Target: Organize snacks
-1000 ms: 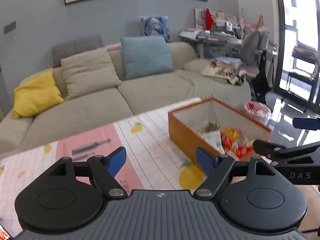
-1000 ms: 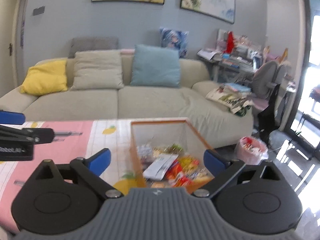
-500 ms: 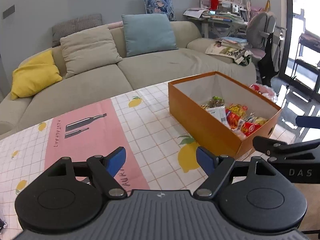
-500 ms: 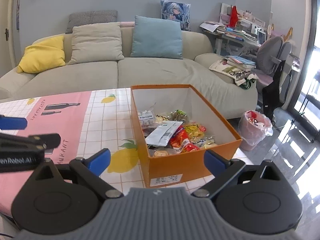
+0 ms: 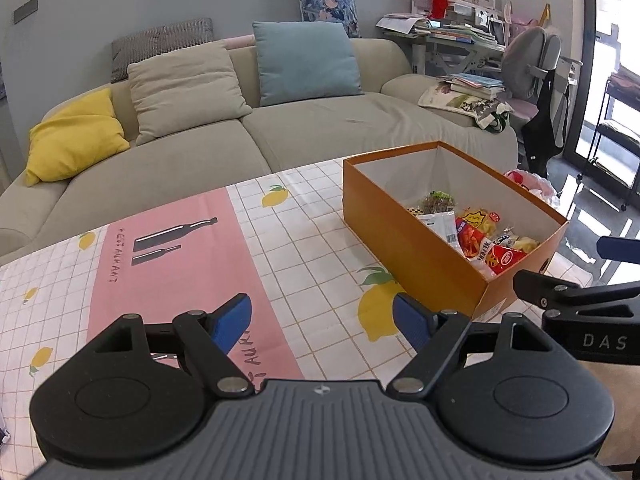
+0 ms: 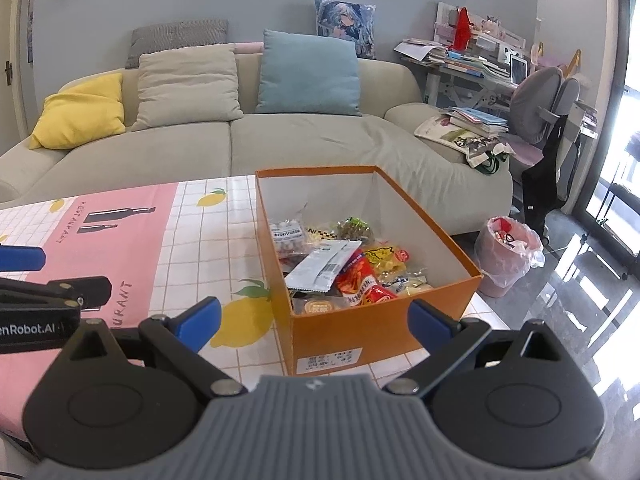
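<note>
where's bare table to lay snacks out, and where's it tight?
Free: the tablecloth between the orange box and the pink bottle-print panel, and that panel itself. Crowded: the box's near half, piled with snack packets; only its far end by the sofa shows bare floor.

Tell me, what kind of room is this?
Most likely a home living room: a big beige sofa with cushions, a cluttered desk, and a snack box on a tablecloth.
</note>
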{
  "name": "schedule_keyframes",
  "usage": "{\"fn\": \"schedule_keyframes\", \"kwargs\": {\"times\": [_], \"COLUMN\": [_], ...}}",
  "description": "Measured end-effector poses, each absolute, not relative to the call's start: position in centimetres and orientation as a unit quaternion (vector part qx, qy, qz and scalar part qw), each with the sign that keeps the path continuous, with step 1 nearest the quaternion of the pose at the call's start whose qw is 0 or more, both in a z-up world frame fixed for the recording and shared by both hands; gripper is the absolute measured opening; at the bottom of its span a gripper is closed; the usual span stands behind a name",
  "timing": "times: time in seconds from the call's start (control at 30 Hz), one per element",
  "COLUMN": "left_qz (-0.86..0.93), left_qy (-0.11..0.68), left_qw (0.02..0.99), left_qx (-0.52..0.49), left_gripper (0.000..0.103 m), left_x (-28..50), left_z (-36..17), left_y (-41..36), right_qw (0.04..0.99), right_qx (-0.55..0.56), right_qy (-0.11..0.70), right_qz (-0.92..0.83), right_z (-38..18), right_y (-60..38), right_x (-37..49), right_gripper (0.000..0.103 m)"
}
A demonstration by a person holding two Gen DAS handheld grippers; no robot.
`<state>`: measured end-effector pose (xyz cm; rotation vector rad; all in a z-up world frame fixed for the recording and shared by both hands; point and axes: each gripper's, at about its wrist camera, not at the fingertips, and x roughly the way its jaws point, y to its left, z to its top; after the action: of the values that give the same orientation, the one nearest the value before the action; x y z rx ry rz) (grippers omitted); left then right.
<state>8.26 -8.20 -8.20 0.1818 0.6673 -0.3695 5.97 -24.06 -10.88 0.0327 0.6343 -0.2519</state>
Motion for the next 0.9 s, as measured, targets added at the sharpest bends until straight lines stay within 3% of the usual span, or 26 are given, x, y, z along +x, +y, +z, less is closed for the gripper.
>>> {"fn": "schedule_keyframes", "kwargs": {"times": [0.9], "left_qz": [-0.180], "left_qy": [0.324], "left_qw": [0.925], "left_qx": [0.081], "left_gripper": [0.094], "left_x": [7.88], "left_z": [-7.67], "left_y": [-7.87], "right_qw": [0.944], "right_qx": [0.011], "right_qy": [0.308], "right_qz": [-0.117], "right_z": [-10.40], "right_y": [-23.76], "right_x": [5.64], "right_gripper": [0.097]}}
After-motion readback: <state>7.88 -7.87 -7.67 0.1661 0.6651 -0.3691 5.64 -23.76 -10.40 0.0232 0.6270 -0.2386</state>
